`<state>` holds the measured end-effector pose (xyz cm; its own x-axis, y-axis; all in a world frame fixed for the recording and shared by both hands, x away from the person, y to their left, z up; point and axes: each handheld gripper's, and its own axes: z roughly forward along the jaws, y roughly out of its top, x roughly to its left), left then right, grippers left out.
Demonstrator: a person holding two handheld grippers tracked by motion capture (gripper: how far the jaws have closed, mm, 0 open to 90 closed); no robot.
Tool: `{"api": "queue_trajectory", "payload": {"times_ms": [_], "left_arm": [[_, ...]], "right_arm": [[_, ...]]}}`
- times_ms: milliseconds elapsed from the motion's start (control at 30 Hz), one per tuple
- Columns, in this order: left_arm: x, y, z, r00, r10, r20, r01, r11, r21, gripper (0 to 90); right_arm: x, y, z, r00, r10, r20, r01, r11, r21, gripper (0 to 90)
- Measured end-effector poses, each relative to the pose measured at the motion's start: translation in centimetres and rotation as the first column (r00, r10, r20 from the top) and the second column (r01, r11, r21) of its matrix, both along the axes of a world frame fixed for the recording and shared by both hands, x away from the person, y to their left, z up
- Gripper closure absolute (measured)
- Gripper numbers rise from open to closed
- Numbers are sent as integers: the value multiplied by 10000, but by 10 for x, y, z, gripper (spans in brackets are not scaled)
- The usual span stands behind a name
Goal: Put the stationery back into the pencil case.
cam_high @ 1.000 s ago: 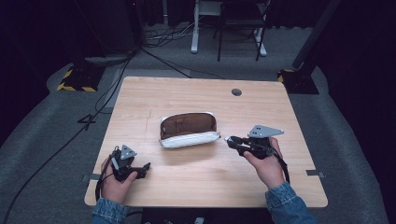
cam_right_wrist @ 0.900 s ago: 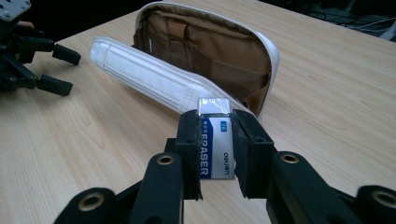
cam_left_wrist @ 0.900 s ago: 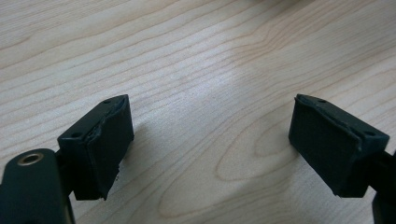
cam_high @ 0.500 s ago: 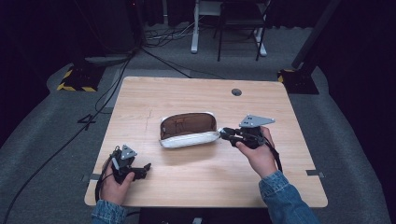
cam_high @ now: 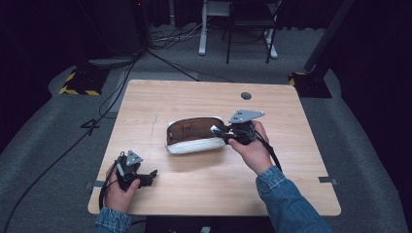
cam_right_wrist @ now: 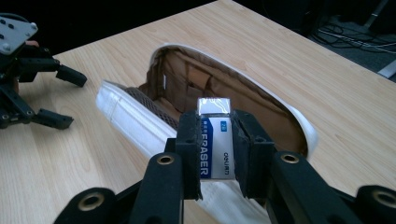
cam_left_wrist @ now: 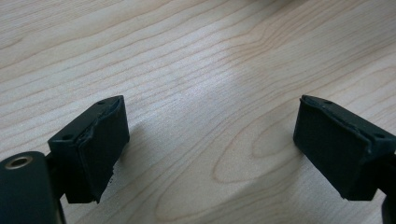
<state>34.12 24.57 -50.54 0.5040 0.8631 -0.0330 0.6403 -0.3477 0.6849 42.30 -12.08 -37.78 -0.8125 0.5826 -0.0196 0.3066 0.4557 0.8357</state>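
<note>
A white pouch with a brown lining lies open in the middle of the table. In the right gripper view the pouch gapes just beyond my jaws. My right gripper is at the pouch's right end, shut on a white and blue eraser that stands upright between the jaws. The left gripper rests low on the table near the front left corner, open with bare wood between its pads. From the right gripper's camera, that left gripper appears at the far left.
The wooden table has a round cable hole near its back edge. Behind the table stand chair and desk legs on grey carpet, with cables running along the floor at the left.
My right gripper has moved left with the eraser, from beside the pouch to its right end. The left gripper has stayed put.
</note>
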Motion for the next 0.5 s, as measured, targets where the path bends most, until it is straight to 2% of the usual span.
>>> {"api": "queue_trajectory", "payload": {"times_ms": [267, 500], "left_arm": [[1, 1, 0, 10000, -68, 39, 68, 10000, 54, 106], [2, 1, 0, 9999, -92, 60, 92, 10000, 15, 106]], "right_arm": [[11, 22, 1, 9999, 129, -106, -130, 9998, -151, 736], [26, 33, 3, 9995, 250, -191, -253, 9996, -153, 736]]}}
